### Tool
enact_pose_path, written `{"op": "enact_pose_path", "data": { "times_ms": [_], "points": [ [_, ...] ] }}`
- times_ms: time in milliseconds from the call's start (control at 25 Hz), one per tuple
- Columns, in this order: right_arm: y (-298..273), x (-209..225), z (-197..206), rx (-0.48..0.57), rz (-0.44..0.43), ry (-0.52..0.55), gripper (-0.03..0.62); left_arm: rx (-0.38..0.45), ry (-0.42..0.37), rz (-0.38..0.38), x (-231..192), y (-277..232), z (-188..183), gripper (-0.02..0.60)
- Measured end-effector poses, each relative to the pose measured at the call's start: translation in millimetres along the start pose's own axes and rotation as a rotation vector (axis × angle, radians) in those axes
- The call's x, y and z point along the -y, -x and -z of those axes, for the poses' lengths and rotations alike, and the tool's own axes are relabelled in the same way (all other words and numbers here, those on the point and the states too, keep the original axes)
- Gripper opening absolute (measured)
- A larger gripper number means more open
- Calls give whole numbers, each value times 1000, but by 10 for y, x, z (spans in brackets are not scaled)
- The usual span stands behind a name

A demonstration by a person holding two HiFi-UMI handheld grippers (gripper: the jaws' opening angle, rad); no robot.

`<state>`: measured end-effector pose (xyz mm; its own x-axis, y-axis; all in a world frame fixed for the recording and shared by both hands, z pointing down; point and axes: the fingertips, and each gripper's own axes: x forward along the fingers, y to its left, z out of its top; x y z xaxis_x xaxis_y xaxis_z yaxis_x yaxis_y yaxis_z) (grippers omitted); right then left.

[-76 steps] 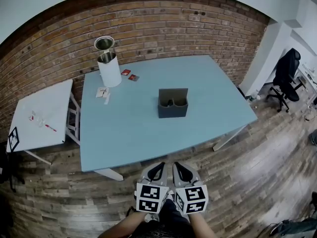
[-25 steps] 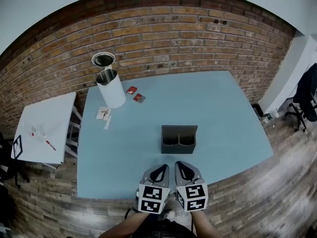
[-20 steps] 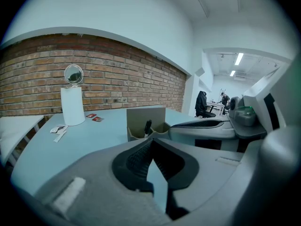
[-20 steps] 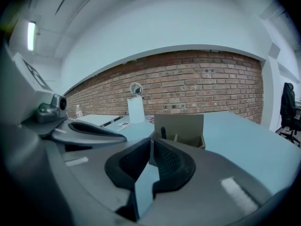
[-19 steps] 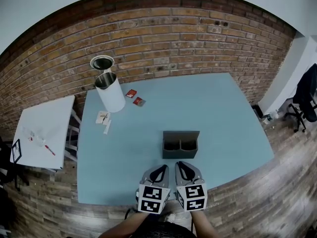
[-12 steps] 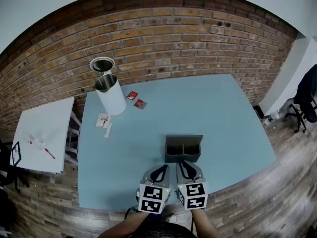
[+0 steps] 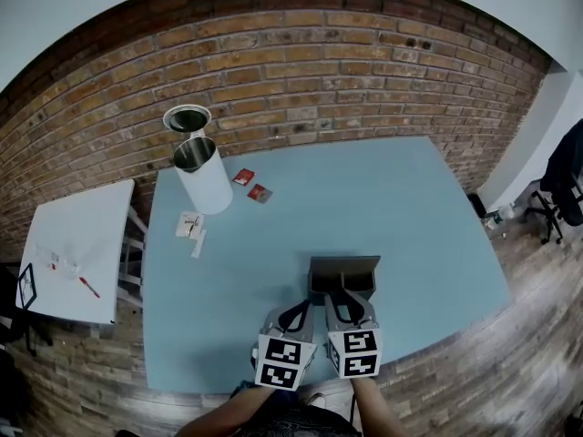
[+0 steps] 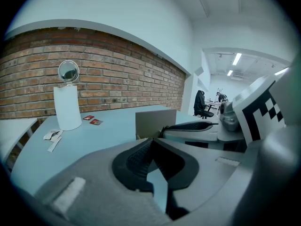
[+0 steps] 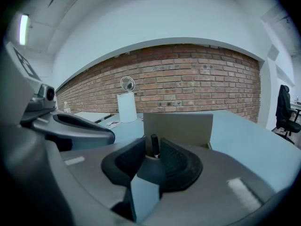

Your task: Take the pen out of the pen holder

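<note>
The pen point(image 9: 154, 144) stands upright in the grey pen holder point(image 7: 344, 265), low and right of centre in the head view, near the front edge of the blue table point(image 7: 401, 208). The right gripper point(image 9: 151, 150) has its jaws spread, one on each side of the pen. The left gripper point(image 8: 153, 141), just beside it at lower centre, is pinched together on nothing. Bare tabletop lies open behind the holder and to its right. From above, the right gripper hides the pen. Only the pen's dark tip shows in the right gripper view.
</note>
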<state>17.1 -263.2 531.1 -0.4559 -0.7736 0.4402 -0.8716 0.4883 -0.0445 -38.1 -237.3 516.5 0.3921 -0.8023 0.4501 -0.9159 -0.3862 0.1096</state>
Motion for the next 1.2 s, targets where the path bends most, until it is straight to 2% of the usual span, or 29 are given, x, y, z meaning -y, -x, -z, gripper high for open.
{"op": "enact_pose_path", "data": {
  "times_ms": [360,560,1200],
  "points": [
    [-164,18,-34,-11,4,8,83,-7,-7,17,-53,-106,-32,-2],
    [-197,-8,-30,-15,-5,35,49,-3,-7,10,-103,-115,-67,-2],
    [203,-53,-447,164,-3,89,48,35,-2,-21,1,80,-94,-2]
  ]
}}
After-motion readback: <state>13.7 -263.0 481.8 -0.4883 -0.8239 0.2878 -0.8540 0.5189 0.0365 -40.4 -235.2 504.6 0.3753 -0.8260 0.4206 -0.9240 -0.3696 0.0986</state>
